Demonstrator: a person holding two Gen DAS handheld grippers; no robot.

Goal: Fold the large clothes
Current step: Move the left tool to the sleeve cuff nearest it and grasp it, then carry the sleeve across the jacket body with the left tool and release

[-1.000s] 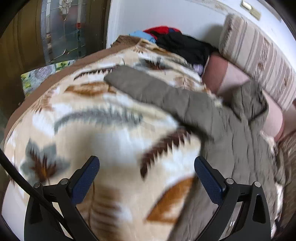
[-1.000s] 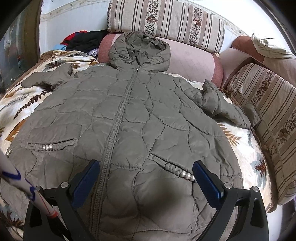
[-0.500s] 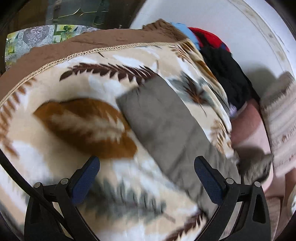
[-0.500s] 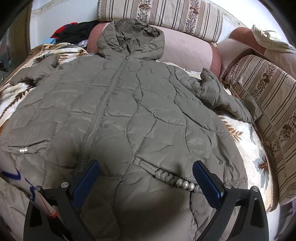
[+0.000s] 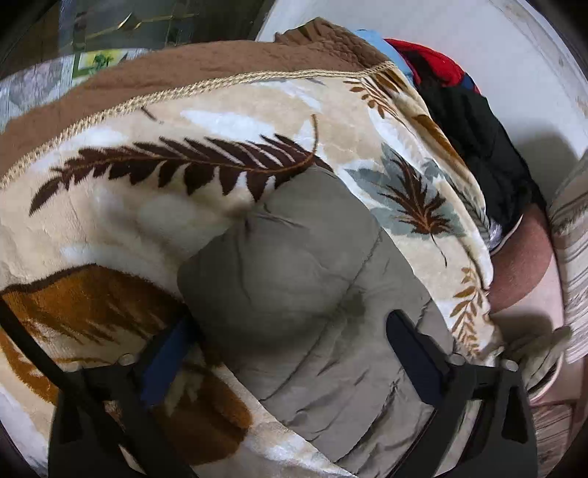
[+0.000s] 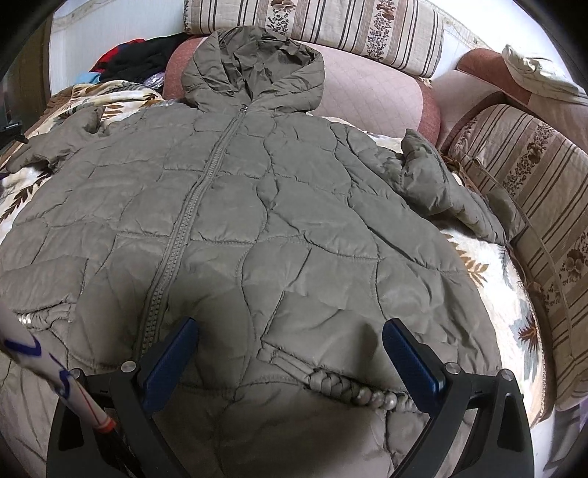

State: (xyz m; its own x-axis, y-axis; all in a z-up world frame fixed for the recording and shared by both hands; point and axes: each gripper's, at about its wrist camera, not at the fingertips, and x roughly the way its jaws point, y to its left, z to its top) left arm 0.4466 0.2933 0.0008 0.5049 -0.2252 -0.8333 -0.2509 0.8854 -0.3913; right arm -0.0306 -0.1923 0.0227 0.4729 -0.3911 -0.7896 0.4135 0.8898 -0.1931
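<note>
Quilted olive jacket [image 6: 257, 220] is laid flat, zipped, on the leaf-print blanket [image 6: 492, 279], hood toward the cushions [image 6: 330, 22]. Left gripper [image 5: 290, 353] is spread wide around the sleeve [image 5: 294, 279] end. Right gripper [image 6: 290, 353] is held wide apart over the lower front, nothing gripped.

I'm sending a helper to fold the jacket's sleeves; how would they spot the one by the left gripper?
Start at the leaf-print blanket covering the bed. On it lies an olive quilted jacket; its sleeve stretches toward the brown-edged side, near a dark clothes pile. Its cuff lies flat below a dark-brown fern leaf, unlike the other sleeve, bunched beside the striped cushion.
</note>
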